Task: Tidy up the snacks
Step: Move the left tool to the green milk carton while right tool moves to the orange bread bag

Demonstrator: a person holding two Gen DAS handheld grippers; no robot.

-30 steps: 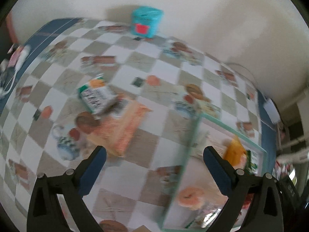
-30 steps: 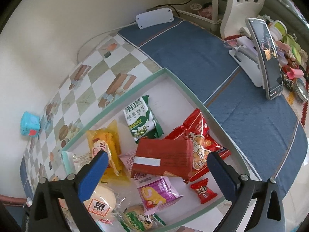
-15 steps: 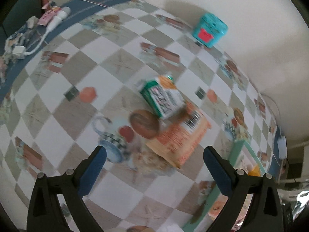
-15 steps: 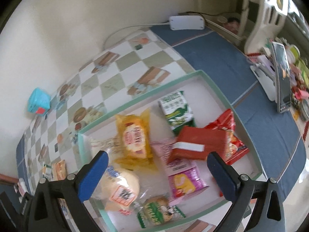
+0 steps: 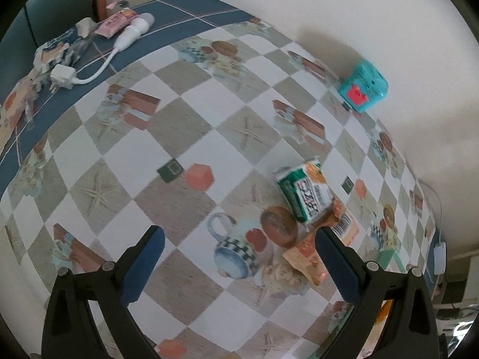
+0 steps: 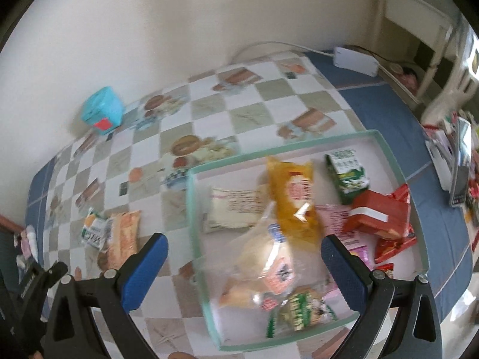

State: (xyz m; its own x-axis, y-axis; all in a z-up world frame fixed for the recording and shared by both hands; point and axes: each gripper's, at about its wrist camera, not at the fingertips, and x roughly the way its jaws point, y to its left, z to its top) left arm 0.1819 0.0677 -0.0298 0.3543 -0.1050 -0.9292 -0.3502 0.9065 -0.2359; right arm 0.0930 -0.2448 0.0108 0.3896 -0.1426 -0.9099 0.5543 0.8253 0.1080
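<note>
On the far left edge of the table, by the blue border of the cloth (image 5: 191, 9), lie a white charger (image 5: 61, 76) with its cable and a pink tube (image 5: 115, 24), well apart from the snacks and out of the way. Over the chequered middle hangs the left gripper (image 5: 239, 264), jaws spread wide with nothing between them. It faces the two packets not yet put away: a green packet (image 5: 304, 193) and an orange packet (image 5: 321, 251), which touch, the green one seemingly resting partly on the orange. The gripper's right finger (image 5: 338, 266) covers part of the orange packet, so the gripper looks lined up to pick one of them next, probably the green one on top. A teal box (image 5: 363, 89) stands against the wall beyond, clear of any reach.

Further right sits the tray (image 6: 191, 209), already holding most of the snacks: a cream packet (image 6: 233, 209), a yellow bag (image 6: 295, 197), a bun (image 6: 266, 269), a green carton (image 6: 348, 176), a red box (image 6: 378, 217) and others, loosely heaped and overlapping. The right gripper (image 6: 244, 269) hovers above its near side, likewise wide apart and empty. The tray's wall stands between the loose packets and the heap, so anything carried across must be lifted over it. A white power strip (image 6: 356, 59) lies at the far right corner.
</note>
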